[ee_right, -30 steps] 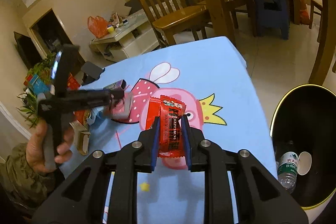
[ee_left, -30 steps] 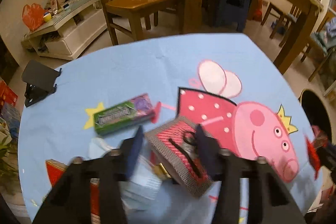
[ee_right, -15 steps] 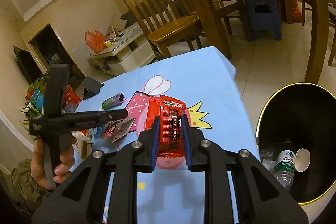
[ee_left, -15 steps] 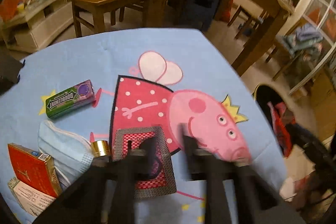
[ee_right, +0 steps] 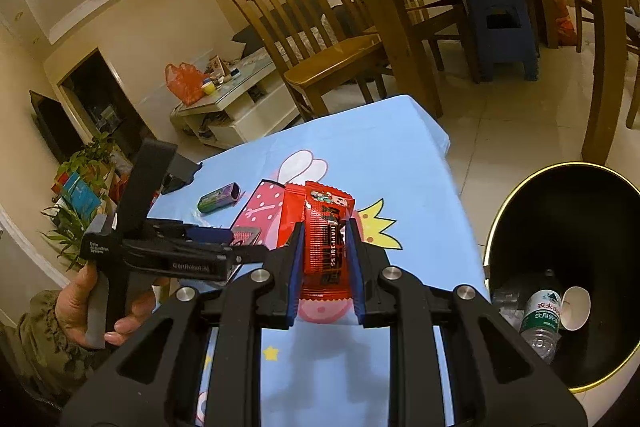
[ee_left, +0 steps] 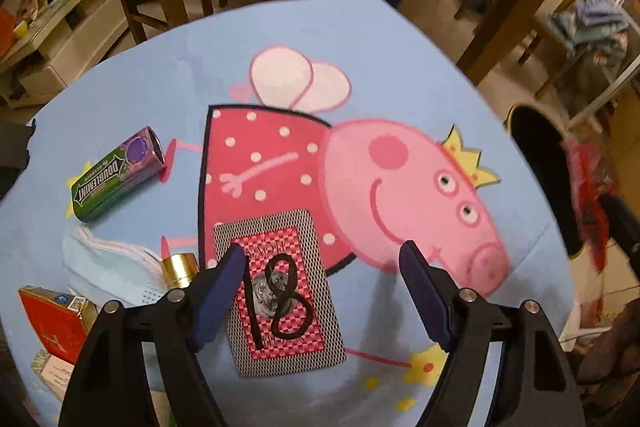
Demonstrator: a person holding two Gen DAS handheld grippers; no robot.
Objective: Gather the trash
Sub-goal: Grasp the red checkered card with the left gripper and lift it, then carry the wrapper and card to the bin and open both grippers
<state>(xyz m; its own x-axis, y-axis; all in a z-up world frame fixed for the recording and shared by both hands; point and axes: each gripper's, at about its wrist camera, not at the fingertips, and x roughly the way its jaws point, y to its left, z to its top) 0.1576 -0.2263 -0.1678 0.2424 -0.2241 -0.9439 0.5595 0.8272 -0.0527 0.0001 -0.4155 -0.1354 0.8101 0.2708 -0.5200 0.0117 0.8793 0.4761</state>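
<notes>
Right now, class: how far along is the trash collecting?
Done: a bottle and paper cup lie in the bin. In hand: the right gripper clamps a red wrapper. Left: the left gripper, jaws just opening, hovers over the card box; gum pack and mask remain.

left wrist steep down, close over tablecloth (ee_left: 160,87), right wrist shallower, higher, facing bin (ee_right: 568,267), both share tablecloth, green pack (ee_left: 116,179), chairs (ee_right: 312,39)

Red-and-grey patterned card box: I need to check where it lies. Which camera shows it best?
The left wrist view: the red-and-grey patterned card box lies flat on the blue tablecloth, nearly whole. The right wrist view shows only a sliver behind the left gripper.
</notes>
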